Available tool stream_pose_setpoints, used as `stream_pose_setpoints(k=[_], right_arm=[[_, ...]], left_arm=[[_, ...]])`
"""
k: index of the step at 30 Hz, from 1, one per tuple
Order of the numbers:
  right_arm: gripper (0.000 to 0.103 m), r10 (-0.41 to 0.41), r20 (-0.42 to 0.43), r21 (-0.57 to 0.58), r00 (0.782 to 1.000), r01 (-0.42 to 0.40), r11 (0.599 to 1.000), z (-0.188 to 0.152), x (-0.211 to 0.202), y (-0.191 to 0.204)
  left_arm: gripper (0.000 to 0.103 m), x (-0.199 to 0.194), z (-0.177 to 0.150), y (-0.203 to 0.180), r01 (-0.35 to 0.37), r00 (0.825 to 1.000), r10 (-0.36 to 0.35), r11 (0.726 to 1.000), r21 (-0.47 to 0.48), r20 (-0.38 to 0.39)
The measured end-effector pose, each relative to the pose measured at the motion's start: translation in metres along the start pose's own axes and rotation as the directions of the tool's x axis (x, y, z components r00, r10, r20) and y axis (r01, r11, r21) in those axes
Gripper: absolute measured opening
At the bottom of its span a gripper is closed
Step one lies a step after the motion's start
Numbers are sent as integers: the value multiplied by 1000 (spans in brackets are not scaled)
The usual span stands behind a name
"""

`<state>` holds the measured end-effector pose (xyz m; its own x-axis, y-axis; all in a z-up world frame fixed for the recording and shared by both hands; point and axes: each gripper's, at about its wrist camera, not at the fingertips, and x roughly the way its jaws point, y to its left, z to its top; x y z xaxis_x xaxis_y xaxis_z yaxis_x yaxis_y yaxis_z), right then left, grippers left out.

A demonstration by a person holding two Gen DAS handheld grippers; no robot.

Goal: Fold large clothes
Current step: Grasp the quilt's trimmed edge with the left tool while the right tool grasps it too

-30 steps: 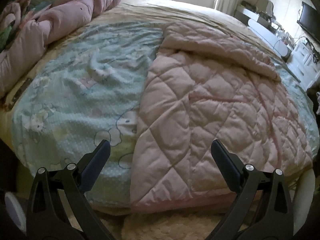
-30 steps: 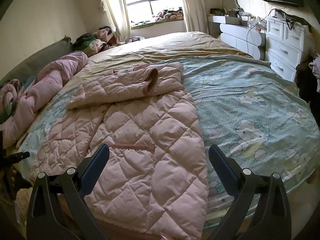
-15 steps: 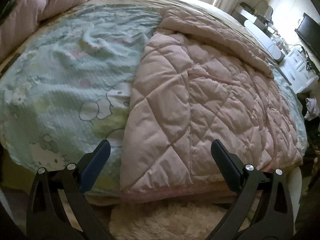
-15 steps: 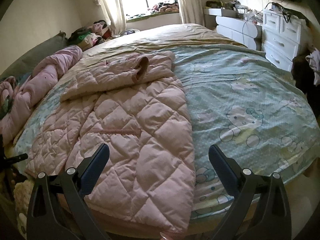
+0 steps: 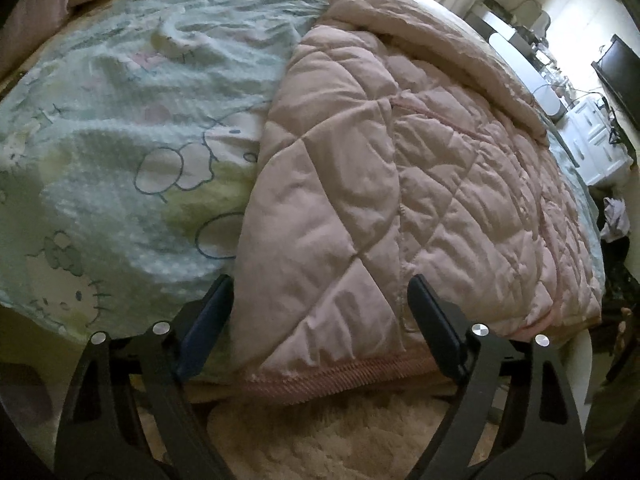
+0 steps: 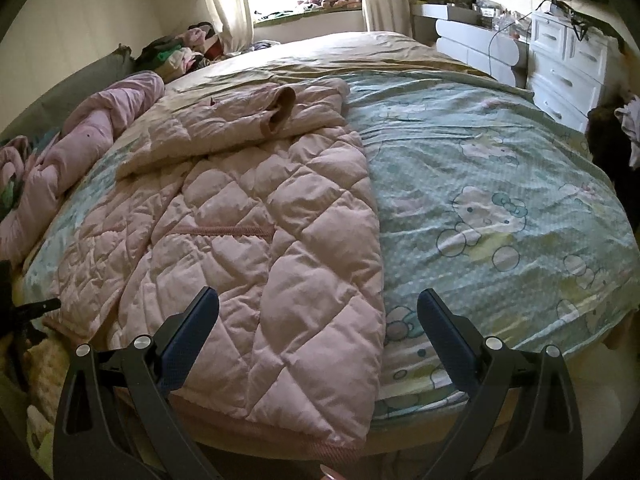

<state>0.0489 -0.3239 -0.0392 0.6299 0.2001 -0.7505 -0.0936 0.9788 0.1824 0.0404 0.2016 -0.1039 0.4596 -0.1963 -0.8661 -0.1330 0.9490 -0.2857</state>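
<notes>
On the bed point(image 6: 500, 184), one pink quilted coat point(image 6: 256, 248) lies flat, its long axis running from the near hem away toward the window. Two tools hover at that hem, both spread wide and holding nothing. Left tool point(image 5: 320, 312) straddles the coat's left bottom corner, closest to the fabric; right tool point(image 6: 318, 320) frames the right bottom corner. One sleeve point(image 6: 224, 132) lies folded across the chest.

Both wrist cameras look from the bed's point(image 6: 440, 60) foot edge toward its head; left sits nearer, sharing the jacket point(image 5: 400, 184) point(image 6: 256, 248).
</notes>
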Motion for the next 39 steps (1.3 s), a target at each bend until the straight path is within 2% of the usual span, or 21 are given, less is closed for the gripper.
stream_pose_setpoints(k=[3, 6, 11, 14, 20, 23, 25, 28, 37, 39], right_arm=[[99, 0, -1, -3, 1000, 0, 1000, -1, 0, 0], [99, -1, -8, -4, 1000, 1, 1000, -2, 1, -1], [99, -17, -33, 5, 999, 17, 1000, -6, 5, -11], [99, -17, -64, 24, 998, 19, 1000, -9, 7, -22], [98, -6, -145, 1, 989, 6, 1000, -24, 15, -28], [74, 41, -177, 2, 983, -42, 999, -32, 20, -22], [65, 72, -211, 14, 975, -71, 997, -38, 27, -18], [62, 65, -234, 26, 970, -60, 998, -47, 32, -14], [55, 152, -248, 139, 957, -120, 983, -58, 35, -27], [51, 158, -246, 147, 956, -124, 981, -60, 35, -27]], left_arm=[[76, 2, -1, 0, 11, 1000, -11, 1000, -2, 5], [67, 1, -2, -3, 15, 1000, -15, 1000, 3, 13], [32, -7, -2, -14, 28, 999, -29, 999, 39, 42], [23, -15, -1, -28, 2, 997, -9, 996, 93, 75], [20, -36, 6, -48, -39, 989, 16, 986, 162, 146], [20, -37, 6, -51, -55, 988, 29, 984, 169, 153], [20, -36, 6, -50, -56, 988, 31, 984, 166, 153], [20, -37, 4, -49, -57, 987, 31, 985, 162, 157], [20, -35, 0, -46, -64, 986, 39, 987, 151, 164], [20, -36, -1, -45, -70, 985, 45, 986, 150, 167]])
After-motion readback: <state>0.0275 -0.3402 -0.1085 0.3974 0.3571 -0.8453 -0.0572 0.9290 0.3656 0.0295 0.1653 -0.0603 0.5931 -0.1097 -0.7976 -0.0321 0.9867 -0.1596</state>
